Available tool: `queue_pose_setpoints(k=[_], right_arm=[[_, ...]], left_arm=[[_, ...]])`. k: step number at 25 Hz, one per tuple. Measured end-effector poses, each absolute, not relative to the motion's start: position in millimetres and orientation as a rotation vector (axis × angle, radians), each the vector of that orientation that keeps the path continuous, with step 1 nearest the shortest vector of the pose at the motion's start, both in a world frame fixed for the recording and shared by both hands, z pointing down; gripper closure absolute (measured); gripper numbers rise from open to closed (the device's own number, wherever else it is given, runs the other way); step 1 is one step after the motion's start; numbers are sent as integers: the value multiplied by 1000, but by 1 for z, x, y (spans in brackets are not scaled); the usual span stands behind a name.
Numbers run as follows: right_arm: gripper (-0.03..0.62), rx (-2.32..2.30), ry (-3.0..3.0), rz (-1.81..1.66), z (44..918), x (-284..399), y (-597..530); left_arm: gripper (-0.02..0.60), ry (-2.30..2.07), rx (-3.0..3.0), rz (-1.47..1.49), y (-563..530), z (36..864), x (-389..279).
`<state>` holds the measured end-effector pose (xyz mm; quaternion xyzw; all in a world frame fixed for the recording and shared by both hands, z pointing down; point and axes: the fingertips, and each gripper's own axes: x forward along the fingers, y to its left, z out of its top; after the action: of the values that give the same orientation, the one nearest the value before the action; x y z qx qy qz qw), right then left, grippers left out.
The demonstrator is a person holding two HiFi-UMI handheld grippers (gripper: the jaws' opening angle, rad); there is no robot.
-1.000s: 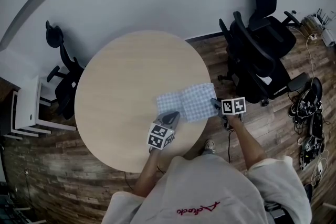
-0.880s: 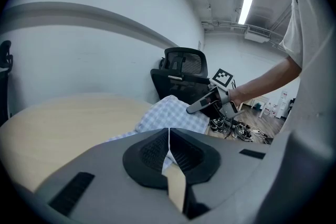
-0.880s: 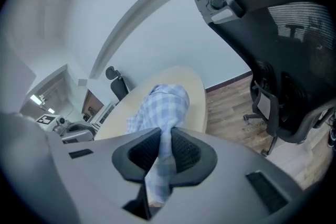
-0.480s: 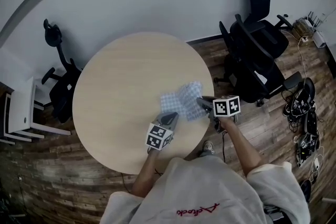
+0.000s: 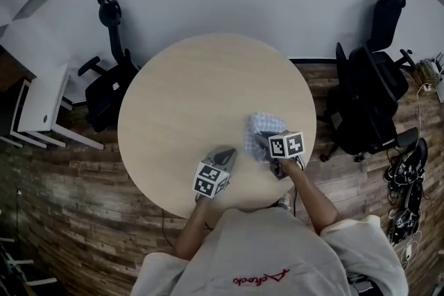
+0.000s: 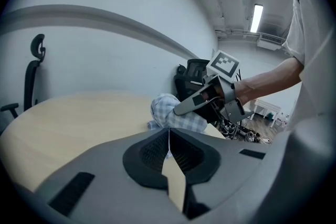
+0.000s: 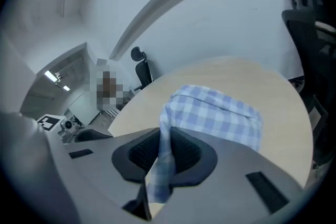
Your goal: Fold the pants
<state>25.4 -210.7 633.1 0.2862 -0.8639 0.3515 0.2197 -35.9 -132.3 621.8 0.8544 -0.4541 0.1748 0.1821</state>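
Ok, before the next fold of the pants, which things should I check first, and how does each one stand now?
1. Right gripper shut on the pants: ok, a strip of cloth is pinched between its jaws.
2. Left gripper free of cloth: ok, jaws together, nothing in them.
3. Rest of the pants resting on the table: ok.
4. Layers lying flat: not ok, the cloth looks bunched.
5. Bare table beside the pants to lay them on: ok.
6. Grippers apart from each other: ok.
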Motion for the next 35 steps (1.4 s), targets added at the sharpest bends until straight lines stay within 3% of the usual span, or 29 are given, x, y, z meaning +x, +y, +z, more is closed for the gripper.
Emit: queue_pose_setpoints(k=[12,16,19,24,27,32,35], right_arm=[[514,742,-2155,793,733,-60,-194],[501,704,-2190,829,731,-65,-189],[430,690,-2267,813,715,-69,-180],[428,794,-2414,728,678,-57,-172],[440,854,-2444,678,662,-39,-160],[529,981,-2456,520,646,7,-139],[551,1025,-2470,485,637,31,-125]], left_arm=[[546,-1487,2213,490,-86,636,-148],[546,-1474,2221,472,-80,637,-147],[546,-1438,2267,463,-80,634,-136],[546,-1358,2332,445,-80,631,-116],[546,-1300,2363,414,-81,630,-102],[546,-1193,2414,379,-86,633,-61],[546,-1145,2428,375,-80,634,-36]])
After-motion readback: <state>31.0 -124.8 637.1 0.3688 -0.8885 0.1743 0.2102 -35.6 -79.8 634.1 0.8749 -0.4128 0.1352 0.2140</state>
